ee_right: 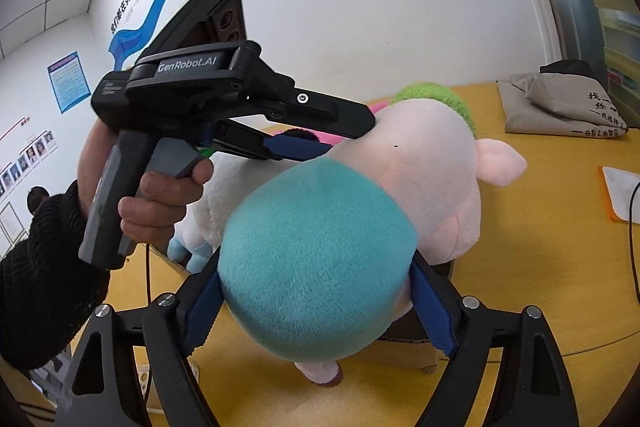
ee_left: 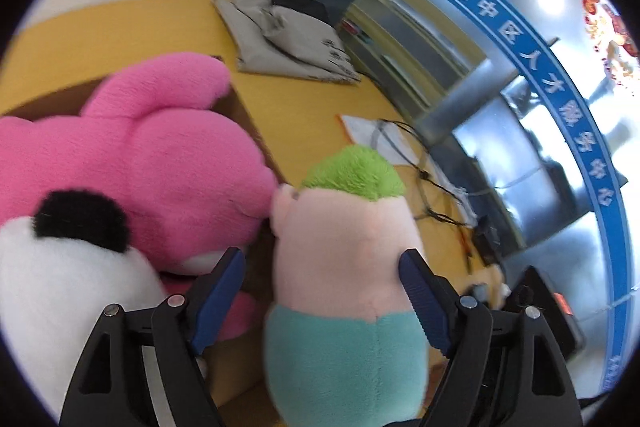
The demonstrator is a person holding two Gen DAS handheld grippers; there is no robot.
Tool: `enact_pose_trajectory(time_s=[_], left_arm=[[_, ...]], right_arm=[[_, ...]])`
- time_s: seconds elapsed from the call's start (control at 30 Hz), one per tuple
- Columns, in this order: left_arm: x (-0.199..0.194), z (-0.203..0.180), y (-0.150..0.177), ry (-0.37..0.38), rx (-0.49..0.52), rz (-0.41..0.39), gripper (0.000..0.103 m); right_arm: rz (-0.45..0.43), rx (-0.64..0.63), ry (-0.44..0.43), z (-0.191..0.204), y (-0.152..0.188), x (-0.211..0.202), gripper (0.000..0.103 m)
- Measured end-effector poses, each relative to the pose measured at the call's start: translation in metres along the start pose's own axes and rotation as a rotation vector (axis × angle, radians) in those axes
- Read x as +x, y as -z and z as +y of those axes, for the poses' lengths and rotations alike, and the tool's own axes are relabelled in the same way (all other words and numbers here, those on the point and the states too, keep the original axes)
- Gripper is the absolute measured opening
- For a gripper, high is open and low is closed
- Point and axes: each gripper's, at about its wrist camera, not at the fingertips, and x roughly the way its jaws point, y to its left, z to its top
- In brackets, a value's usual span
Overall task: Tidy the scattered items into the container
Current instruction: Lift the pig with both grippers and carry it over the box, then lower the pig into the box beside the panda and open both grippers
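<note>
Black left tool [ee_right: 320, 143], blue finger pads, "GenRobot.AI" marking, black knit sleeve [ee_right: 40, 287].

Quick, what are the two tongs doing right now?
Left tongs: closed around the pig plush toy, at its pink middle.
Right tongs: closed around the same pig plush toy, at its teal bottom end.

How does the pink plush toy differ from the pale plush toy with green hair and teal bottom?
The pink plush toy is one solid hot pink; the pale plush toy with green hair and teal bottom has three colours. The pink one has no gripper on it, while the pale one sits between the fingers of the left gripper and the right gripper. Both are soft and fuzzy.
</note>
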Motion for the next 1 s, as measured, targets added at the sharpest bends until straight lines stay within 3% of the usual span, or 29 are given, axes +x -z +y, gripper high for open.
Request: enact_pose_trajectory(time_s=[0.07,0.13,0.27,0.43,0.57,0.63,0.73,0.83,1.0], left_arm=[[0.012,-0.007,0.006,0.025,0.029,0.034,0.079],[0.020,-0.016,0.010,-0.002,0.064,0.039,0.079],[0.012,-0.025,0.008,0.000,0.068,0.005,0.065],[-0.029,-0.045,-0.002,-0.054,0.105,-0.123,0.064],[-0.047,-0.036,-0.015,-0.115,0.073,-0.210,0.064],[-0.040,-0.023,-0.018,-0.139,0.047,-0.203,0.063],[-0.006,0.004,-0.015,-0.172,-0.007,-0.124,0.063],[0.012,0.003,-0.002,-0.164,0.039,-0.085,0.063],[0.024,-0.001,0.013,-0.146,0.018,-0.030,0.063]], right_arm=[[-0.008,0.004,-0.020,-0.001,0.004,-0.003,0.088],[-0.012,-0.003,-0.027,0.000,0.007,-0.006,0.088],[-0.036,0.006,-0.023,0.001,0.009,-0.012,0.088],[-0.079,-0.091,-0.038,0.014,-0.012,-0.023,0.087],[-0.092,-0.209,-0.059,0.020,-0.043,-0.015,0.087],[-0.078,-0.258,-0.081,0.014,-0.051,-0.002,0.087],[-0.006,-0.317,-0.088,-0.002,-0.041,0.026,0.087],[0.108,-0.312,-0.080,-0.016,-0.015,0.050,0.087],[0.142,-0.268,-0.095,-0.010,0.008,0.035,0.088]])
